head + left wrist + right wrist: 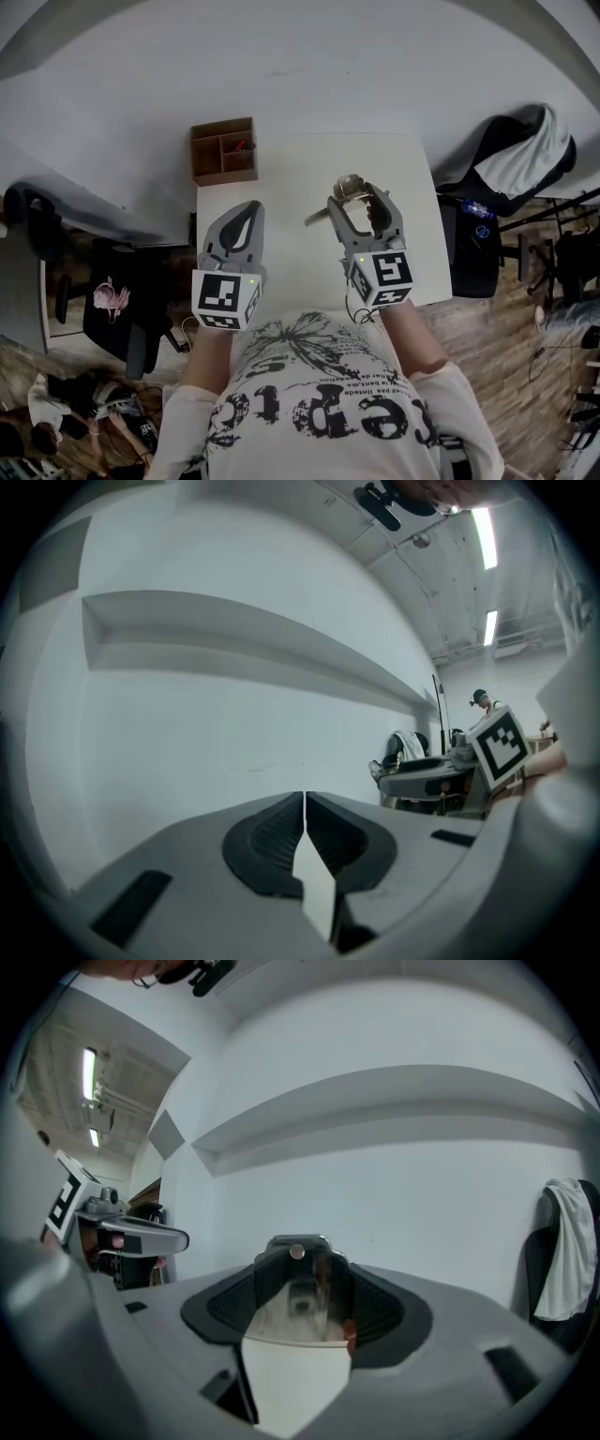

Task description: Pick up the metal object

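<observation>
The metal object (349, 188) is a shiny cup-like piece with a thin handle sticking out to the left. My right gripper (362, 201) is shut on it over the white table (300, 173). In the right gripper view the metal object (300, 1288) fills the gap between the dark pads (380, 1312), with a dark cap and a rivet on top. My left gripper (249, 210) hovers over the table's left side, jaws shut with nothing between them. The left gripper view shows its pads (272, 841) pressed together.
A brown wooden box (223, 150) with compartments stands at the table's far left corner. A black chair (120, 302) is on the left. Another chair draped with white cloth (517, 161) stands to the right. A white wall lies beyond the table.
</observation>
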`<state>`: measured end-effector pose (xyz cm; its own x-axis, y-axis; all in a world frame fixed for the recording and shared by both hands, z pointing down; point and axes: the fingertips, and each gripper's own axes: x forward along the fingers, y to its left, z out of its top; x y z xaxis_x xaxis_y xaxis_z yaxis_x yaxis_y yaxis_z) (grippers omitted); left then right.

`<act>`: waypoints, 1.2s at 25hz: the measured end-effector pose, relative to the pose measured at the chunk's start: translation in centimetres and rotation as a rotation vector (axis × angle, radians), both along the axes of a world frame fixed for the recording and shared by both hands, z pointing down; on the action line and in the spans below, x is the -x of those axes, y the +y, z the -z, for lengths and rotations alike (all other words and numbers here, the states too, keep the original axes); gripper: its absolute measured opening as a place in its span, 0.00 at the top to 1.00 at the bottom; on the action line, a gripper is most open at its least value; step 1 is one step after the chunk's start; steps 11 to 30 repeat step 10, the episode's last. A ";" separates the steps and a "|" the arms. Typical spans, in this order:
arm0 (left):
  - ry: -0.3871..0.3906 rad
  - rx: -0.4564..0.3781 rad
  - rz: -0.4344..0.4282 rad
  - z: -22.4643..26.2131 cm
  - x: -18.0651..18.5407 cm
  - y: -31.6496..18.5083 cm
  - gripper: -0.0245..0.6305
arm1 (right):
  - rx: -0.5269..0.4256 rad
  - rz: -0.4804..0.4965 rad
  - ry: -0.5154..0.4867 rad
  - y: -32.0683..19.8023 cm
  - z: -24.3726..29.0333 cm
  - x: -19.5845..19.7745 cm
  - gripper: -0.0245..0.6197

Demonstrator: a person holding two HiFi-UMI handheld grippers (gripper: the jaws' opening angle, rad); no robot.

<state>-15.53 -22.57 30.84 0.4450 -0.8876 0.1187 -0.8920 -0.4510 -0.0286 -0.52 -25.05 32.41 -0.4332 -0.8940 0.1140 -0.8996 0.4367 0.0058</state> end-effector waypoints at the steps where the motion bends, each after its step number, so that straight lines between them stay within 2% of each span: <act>1: 0.000 0.000 0.001 0.0 0.0 0.0 0.95 | 0.001 0.002 -0.001 0.0 0.0 0.0 0.53; 30: 0.003 0.004 0.002 -0.3 0.0 0.1 0.94 | 0.017 0.002 -0.010 0.3 -0.6 0.1 0.53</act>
